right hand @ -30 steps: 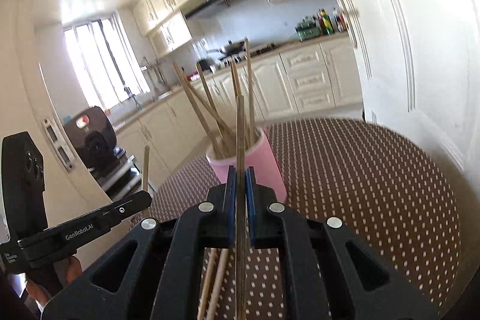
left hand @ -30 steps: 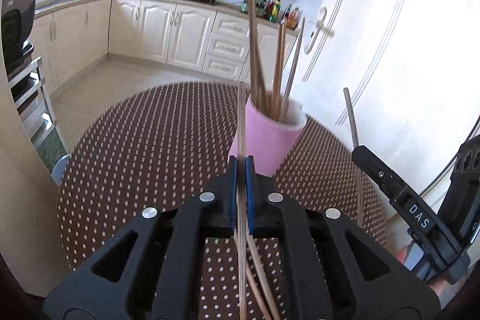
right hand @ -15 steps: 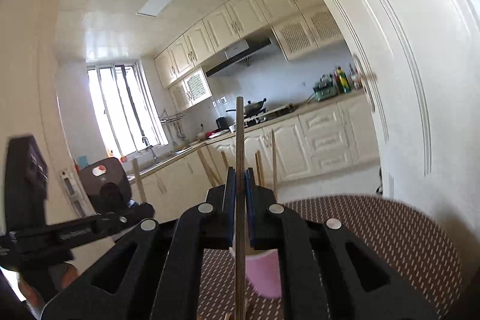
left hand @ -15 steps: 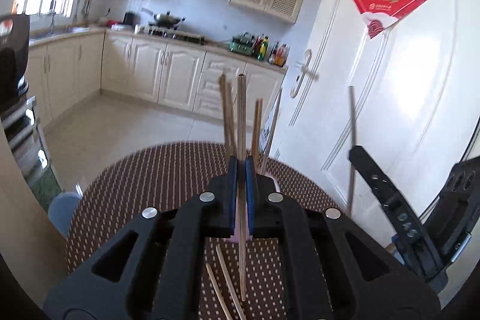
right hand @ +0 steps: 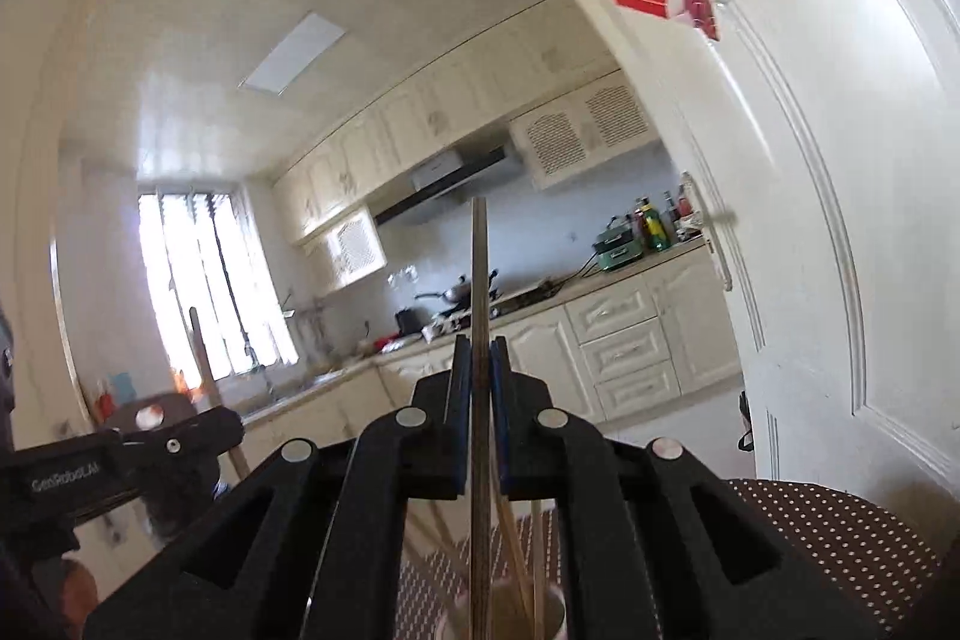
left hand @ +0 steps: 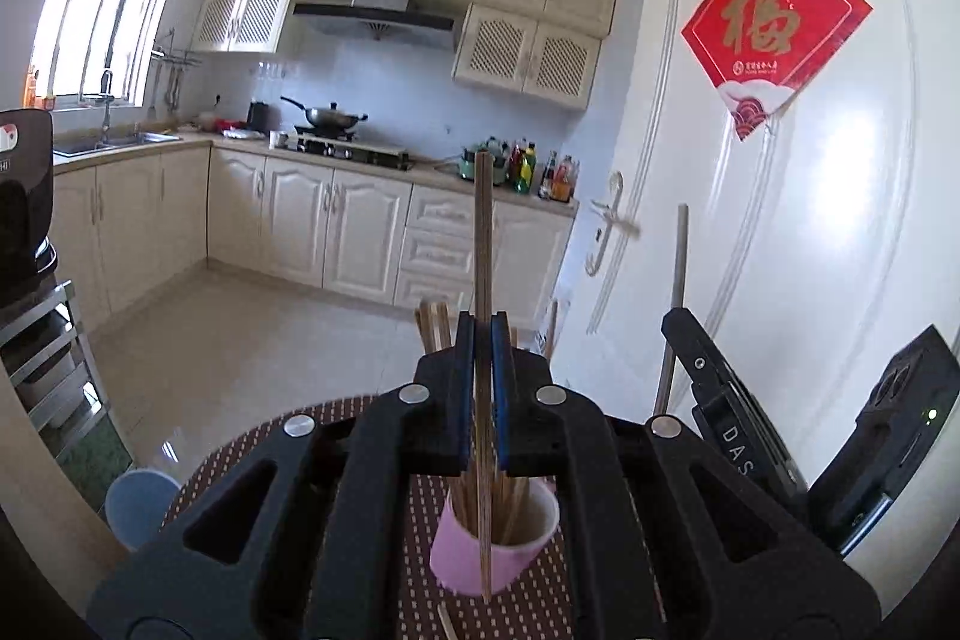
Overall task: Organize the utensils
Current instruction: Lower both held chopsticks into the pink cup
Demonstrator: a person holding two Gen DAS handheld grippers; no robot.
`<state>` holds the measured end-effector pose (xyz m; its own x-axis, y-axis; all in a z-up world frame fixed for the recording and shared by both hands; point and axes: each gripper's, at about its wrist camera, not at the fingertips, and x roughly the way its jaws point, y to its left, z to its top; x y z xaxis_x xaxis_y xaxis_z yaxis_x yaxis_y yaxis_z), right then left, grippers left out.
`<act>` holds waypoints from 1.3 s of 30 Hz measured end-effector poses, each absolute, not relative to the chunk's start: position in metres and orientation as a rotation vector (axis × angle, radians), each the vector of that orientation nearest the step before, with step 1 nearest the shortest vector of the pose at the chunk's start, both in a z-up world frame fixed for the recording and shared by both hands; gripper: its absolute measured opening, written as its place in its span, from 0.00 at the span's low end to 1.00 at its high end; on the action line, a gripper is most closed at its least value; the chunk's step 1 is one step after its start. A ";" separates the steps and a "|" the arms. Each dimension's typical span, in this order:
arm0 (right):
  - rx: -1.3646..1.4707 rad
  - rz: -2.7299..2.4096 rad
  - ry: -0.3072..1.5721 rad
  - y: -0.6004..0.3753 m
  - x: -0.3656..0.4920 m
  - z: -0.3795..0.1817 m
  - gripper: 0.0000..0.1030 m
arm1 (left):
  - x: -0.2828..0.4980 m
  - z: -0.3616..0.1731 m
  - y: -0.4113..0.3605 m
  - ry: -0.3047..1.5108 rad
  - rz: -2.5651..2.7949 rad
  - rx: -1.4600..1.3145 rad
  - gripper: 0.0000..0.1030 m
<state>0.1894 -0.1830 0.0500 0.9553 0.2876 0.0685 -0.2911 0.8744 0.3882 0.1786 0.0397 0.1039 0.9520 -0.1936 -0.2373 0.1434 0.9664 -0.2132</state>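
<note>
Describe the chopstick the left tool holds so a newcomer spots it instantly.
Find the dotted brown table, then the pink cup of chopsticks on it. The chopstick stands upright, clamped in the left tool, its tip in front of the cup; the others lean inside.

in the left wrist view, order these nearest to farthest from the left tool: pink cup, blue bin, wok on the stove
1. pink cup, just below the left tool, on the table.
2. blue bin, on the floor, lower left.
3. wok, on the stove at the far kitchen wall.
</note>
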 end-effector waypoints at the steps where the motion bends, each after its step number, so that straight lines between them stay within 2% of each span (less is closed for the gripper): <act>1: 0.417 0.289 -0.015 -0.184 0.193 0.049 0.05 | 0.181 0.105 0.040 0.248 -0.173 -0.197 0.06; 18: 0.485 0.169 -0.071 -0.184 0.228 0.048 0.05 | 0.218 0.112 0.043 0.175 -0.200 -0.248 0.06; 31: 0.393 0.113 -0.065 -0.170 0.238 0.032 0.05 | 0.240 0.080 0.030 0.233 -0.184 -0.199 0.06; 39: 0.349 0.096 0.010 -0.163 0.244 0.009 0.05 | 0.247 0.051 0.027 0.282 -0.205 -0.180 0.06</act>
<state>0.2436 -0.1632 0.0094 0.9954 0.0955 0.0064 -0.0919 0.9351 0.3421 0.2472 0.0265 0.0513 0.9402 -0.2244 -0.2562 0.1743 0.9633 -0.2040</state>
